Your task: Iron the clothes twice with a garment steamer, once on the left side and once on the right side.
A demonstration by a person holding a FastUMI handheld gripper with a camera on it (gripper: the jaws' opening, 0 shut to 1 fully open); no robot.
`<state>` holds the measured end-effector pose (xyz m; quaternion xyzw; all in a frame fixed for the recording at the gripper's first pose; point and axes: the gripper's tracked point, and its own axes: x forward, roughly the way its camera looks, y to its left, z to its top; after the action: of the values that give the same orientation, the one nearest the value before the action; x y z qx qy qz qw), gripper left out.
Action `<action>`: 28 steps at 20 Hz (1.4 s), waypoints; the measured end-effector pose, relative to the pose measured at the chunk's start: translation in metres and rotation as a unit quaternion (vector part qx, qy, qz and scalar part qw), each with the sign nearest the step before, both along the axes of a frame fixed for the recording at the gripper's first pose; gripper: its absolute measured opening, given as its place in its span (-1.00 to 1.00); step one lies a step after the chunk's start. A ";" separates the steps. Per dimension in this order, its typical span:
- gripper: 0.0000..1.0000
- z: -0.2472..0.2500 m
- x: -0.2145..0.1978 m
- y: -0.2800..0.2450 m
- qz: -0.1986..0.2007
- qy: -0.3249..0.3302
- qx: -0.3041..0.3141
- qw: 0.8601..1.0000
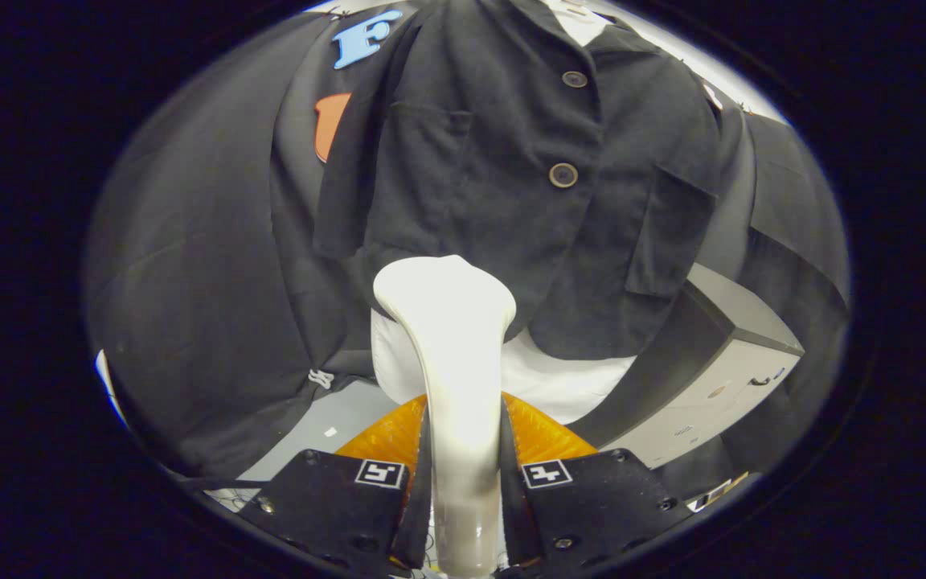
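Gripper (pixel 463 498) clamped on the garment steamer (pixel 451 338); its head rises just before the hanging shirt (pixel 511 185)

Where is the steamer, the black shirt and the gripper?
steamer (pixel 447 305): gripper view, on its wide white head, handle clamped between the fingers.
black shirt (pixel 503 145): gripper view, on the front panel beside the buttons.
gripper (pixel 463 482): gripper view, midway between its fingertips.
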<state>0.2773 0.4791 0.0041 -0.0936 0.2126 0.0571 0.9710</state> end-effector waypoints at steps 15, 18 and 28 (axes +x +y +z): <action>-0.21 0.069 -0.120 -0.277 -0.008 -0.169 0.114 0.979; -0.21 0.054 -0.149 -0.346 -0.028 -0.173 0.121 0.977; -0.21 0.017 -0.258 -0.489 -0.043 -0.172 0.135 0.975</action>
<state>0.0197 -0.0103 0.0212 0.0393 0.0361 0.0265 0.9982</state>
